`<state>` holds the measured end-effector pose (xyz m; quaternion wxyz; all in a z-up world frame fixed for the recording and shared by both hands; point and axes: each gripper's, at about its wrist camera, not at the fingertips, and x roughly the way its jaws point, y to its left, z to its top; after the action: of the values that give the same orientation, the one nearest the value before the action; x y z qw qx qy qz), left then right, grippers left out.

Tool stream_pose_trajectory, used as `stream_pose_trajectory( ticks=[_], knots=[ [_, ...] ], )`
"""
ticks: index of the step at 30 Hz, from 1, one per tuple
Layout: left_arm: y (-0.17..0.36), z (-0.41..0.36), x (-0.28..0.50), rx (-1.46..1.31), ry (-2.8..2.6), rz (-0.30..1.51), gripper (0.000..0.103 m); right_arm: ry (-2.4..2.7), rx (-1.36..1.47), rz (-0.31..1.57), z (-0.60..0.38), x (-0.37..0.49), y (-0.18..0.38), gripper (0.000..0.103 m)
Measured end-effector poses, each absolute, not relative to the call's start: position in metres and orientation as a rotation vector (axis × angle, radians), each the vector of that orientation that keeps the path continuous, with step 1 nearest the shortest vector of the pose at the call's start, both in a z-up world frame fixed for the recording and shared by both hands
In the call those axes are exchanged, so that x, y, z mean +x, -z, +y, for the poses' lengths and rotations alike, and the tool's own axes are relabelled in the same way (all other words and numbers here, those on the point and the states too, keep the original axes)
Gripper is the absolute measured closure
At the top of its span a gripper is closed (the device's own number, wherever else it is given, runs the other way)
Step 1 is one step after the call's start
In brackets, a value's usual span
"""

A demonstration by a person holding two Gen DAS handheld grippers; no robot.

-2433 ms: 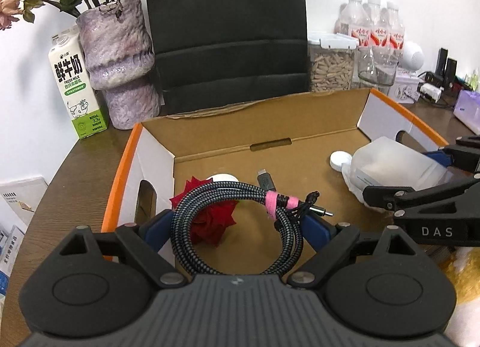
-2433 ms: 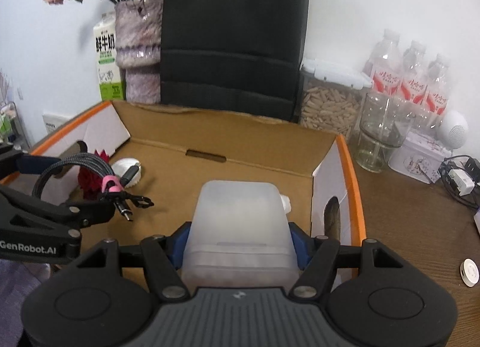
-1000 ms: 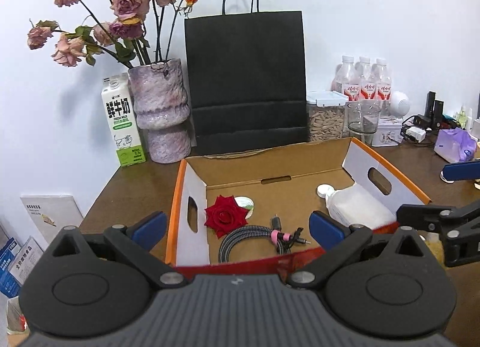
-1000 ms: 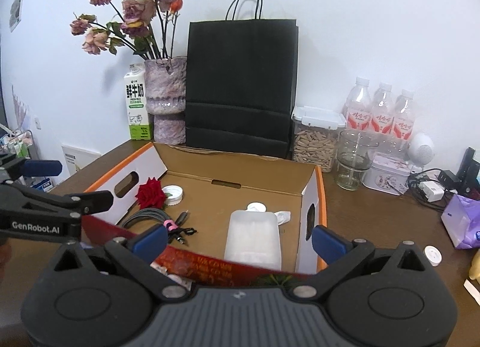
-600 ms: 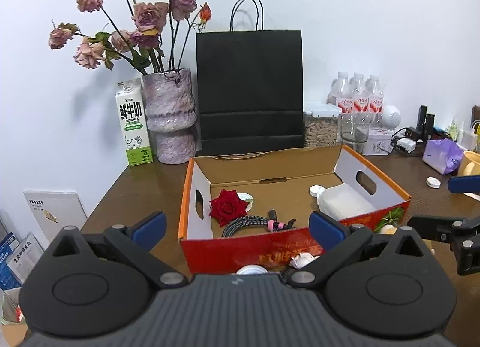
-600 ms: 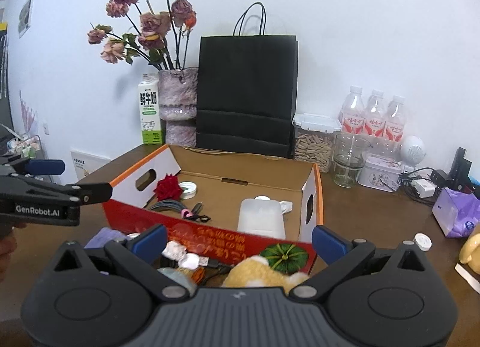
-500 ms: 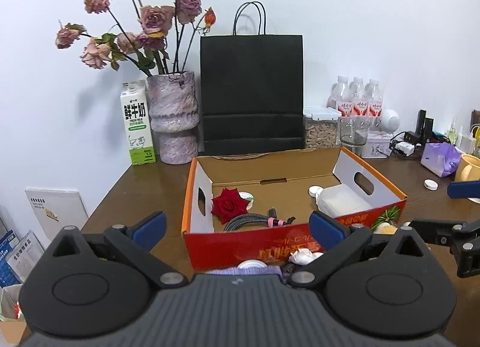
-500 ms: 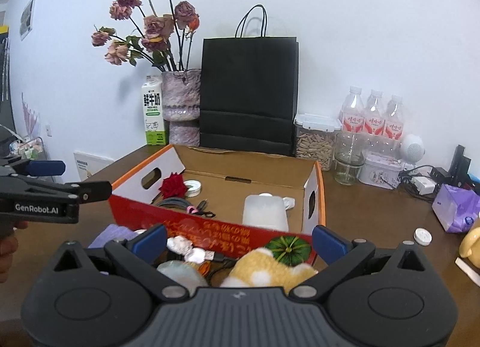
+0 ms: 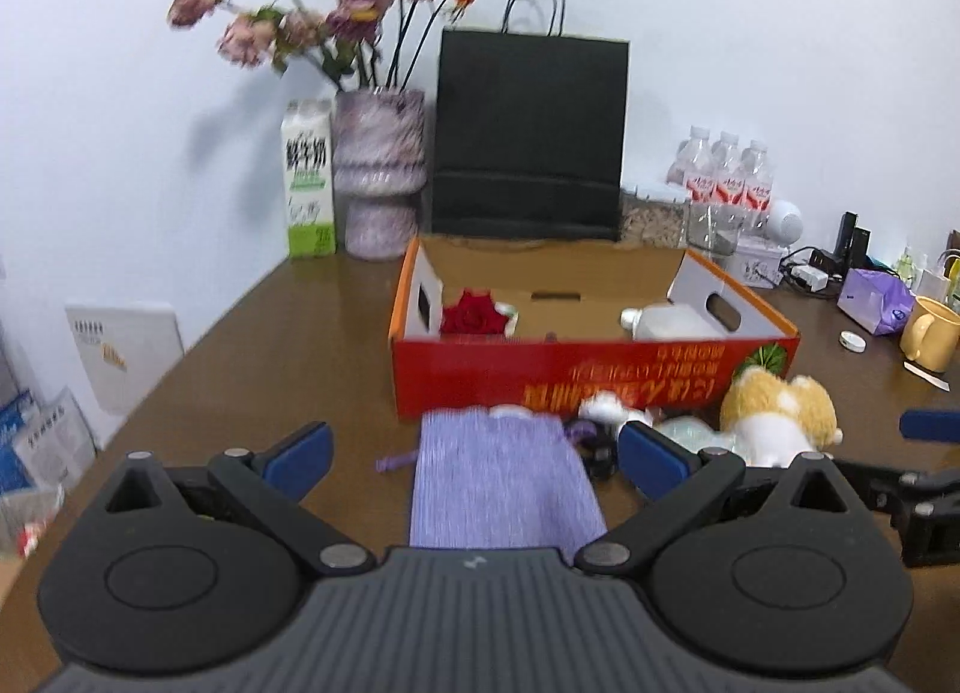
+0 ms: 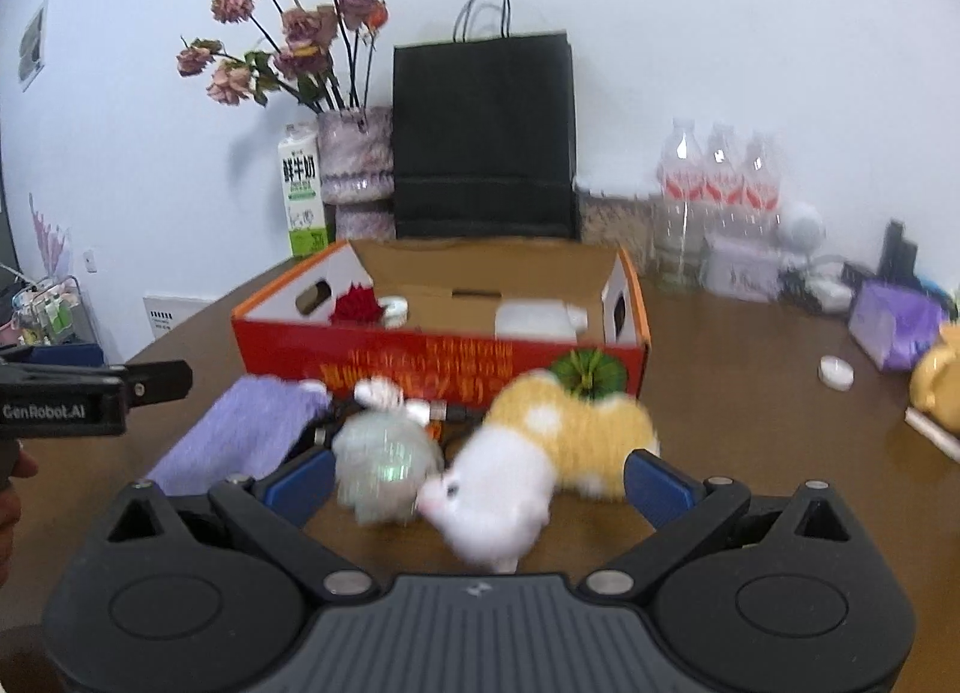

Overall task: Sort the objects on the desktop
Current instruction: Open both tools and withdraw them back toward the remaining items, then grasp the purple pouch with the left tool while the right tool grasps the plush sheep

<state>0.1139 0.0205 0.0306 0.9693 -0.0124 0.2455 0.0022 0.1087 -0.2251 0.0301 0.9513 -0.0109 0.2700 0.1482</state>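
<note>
Straight ahead of my left gripper (image 9: 474, 456), jaws wide and empty, the purple cloth (image 9: 501, 480) lies on the worktop (image 9: 300, 345) between them, long axis running away toward the red box (image 9: 594, 372). My right gripper (image 10: 477, 480), jaws also wide, faces the plush toy (image 10: 540, 453), so the left is nearer the cloth

We see a plain white wall (image 9: 750, 21) straight ahead of both grippers, evenly lit, with soft shadows behind what stands against it. A dark brown wooden table (image 9: 288, 333) spans the foreground beneath the grippers and runs up to that wall. Its surface shows a dull sheen. Left of the left gripper, past the table edge, a white wall panel (image 9: 123, 354) sits low. Floor not visible; edges blurred.
</note>
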Motion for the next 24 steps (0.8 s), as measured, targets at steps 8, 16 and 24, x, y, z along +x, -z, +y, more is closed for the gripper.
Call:
stream_pose_trajectory(
  ticks=[8, 16, 24],
  knots=[
    [-0.019, 0.024, 0.111, -0.021, -0.019, 0.537, 0.0, -0.285, -0.032, 0.588, -0.225, 0.103, -0.014, 0.0],
    [-0.018, 0.024, 0.113, -0.011, -0.021, 0.548, 0.0, -0.281, -0.044, 0.602, -0.221, 0.105, -0.012, 0.0],
    [-0.014, 0.022, 0.12, 0.0, -0.027, 0.567, 0.0, -0.27, -0.04, 0.612, -0.225, 0.111, -0.008, 0.0]
  ],
)
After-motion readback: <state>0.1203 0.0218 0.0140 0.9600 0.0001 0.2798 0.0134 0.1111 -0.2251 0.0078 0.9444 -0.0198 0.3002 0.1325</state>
